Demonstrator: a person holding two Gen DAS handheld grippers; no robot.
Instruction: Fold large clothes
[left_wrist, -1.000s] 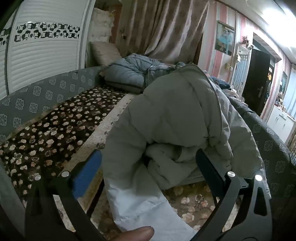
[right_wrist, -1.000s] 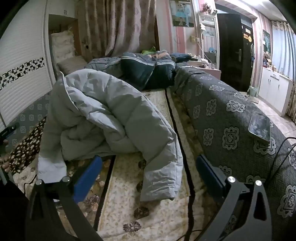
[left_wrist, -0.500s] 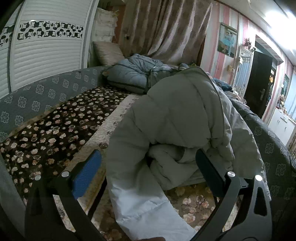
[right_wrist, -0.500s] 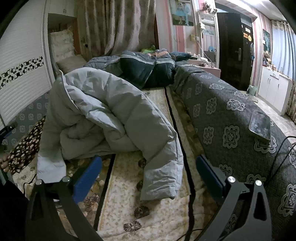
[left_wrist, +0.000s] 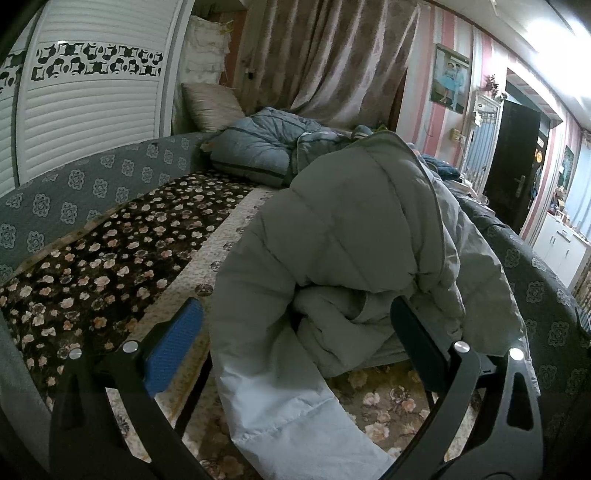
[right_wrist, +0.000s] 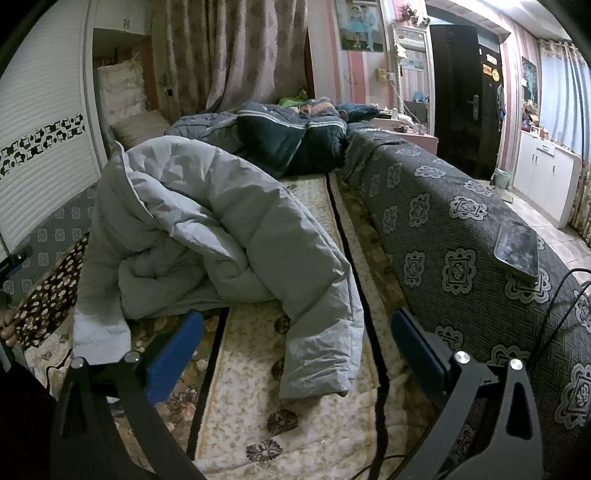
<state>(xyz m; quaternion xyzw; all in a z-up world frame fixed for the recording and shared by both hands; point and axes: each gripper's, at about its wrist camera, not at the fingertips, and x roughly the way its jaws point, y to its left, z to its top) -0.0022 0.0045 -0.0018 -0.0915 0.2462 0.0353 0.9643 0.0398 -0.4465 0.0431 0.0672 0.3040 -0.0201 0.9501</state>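
Lying in a rumpled heap on the floral blanket (right_wrist: 295, 424) of the bed, the grey down jacket (right_wrist: 221, 236) is bunched up on itself, one sleeve (right_wrist: 325, 350) trailing toward the right wrist camera and another sleeve (left_wrist: 280, 402) hanging toward the left one. Nothing folded yet, by my read; the garment wants spreading flat first.

Left gripper (left_wrist: 295, 332): jaws spread wide, holding nothing, jacket bulk seen between the fingers but not pinched. Right gripper (right_wrist: 297, 339): likewise released, empty, the near sleeve cuff sitting between its fingers in view; contact cannot be told.

Risks from here:
- Puffy, slick shell. A pinch on one quilted layer may slide off, or grab several layers at once, so the heap lifts as a lump instead of opening.
- Sleeve pulled alone would drag the body askew and twist it further.
- Blanket underneath is soft and loose; low fingers could catch it along with the jacket.
- Phone (right_wrist: 517, 247) rests on the patterned grey cover (right_wrist: 443, 221) to the right, with a cable (right_wrist: 554, 302) near the right gripper; a wide sweep of jacket or arm might knock the phone off or snag the cable.
- Dark quilt pile (right_wrist: 288, 144) lies behind, limiting room to spread the jacket out.
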